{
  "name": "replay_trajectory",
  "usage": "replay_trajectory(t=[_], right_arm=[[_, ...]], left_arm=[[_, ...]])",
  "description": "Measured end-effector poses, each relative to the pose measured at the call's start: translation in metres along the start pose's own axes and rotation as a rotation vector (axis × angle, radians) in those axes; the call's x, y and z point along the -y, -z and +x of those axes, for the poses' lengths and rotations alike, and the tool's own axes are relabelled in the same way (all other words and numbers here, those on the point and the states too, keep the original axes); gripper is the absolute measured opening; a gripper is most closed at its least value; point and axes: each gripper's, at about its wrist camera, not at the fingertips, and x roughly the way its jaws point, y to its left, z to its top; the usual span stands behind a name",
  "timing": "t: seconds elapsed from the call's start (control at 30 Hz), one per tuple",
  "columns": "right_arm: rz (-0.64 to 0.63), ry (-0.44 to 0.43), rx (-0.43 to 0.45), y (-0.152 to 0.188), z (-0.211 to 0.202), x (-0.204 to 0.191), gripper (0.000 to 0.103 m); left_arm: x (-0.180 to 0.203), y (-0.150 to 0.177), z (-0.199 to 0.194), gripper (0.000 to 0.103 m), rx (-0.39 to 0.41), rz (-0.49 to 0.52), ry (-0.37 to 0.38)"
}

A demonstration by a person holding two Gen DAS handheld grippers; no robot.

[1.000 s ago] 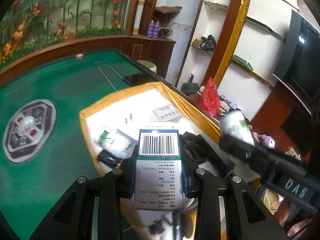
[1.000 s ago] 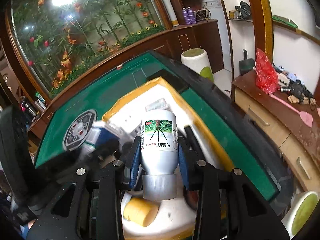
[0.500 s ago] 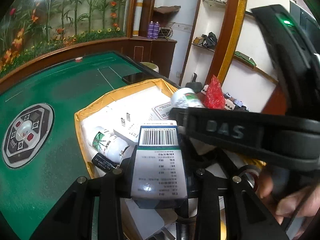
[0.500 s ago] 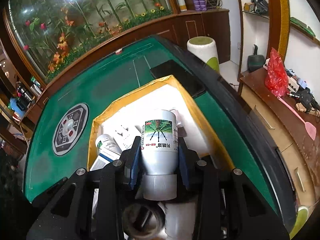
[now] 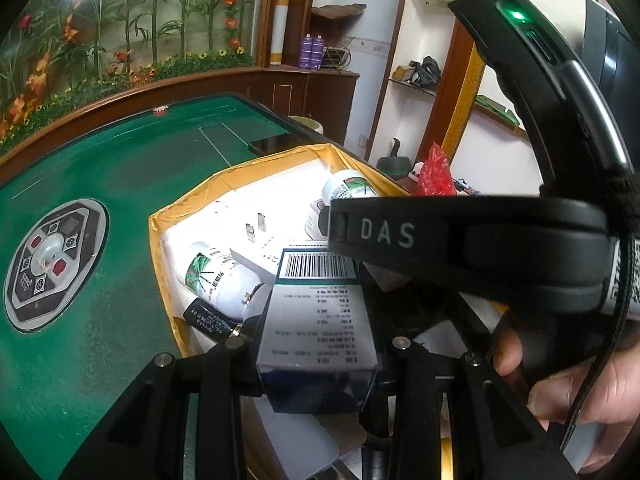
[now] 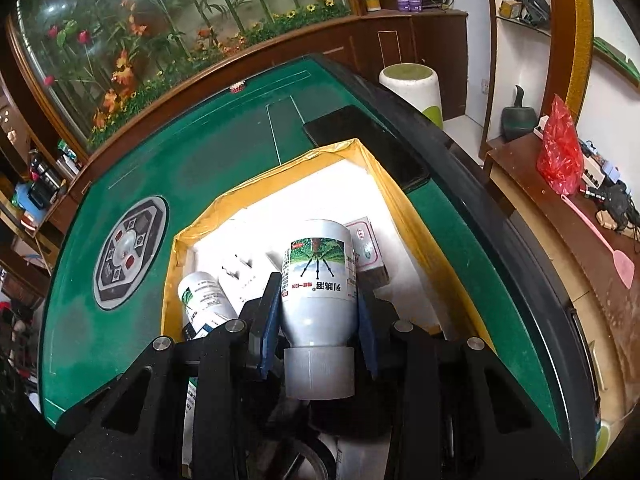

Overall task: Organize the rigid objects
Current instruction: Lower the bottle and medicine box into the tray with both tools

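A white plastic bottle with a grey cap and a green pictorial label, cap toward the lens, sits at frame centre clamped between the blue pads of the right gripper, above the yellow-rimmed white foam box on the green felt table. A white and dark blue carton with a barcode and small illegible print is clamped likewise in the left gripper at lower centre. At right, the other gripper's black body reads "DAS"; the bottle's label characters are too small to read reliably.
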Motion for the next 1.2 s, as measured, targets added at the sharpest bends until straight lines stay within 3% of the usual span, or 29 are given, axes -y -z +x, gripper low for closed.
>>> replay_trajectory(t=[1.2], right_arm=[[-0.017,0.001,0.001,0.0051,-0.0023,-0.0048,0.034]], left_arm=[[0.005,0.003,0.003,0.035,0.001,0.027,-0.023]])
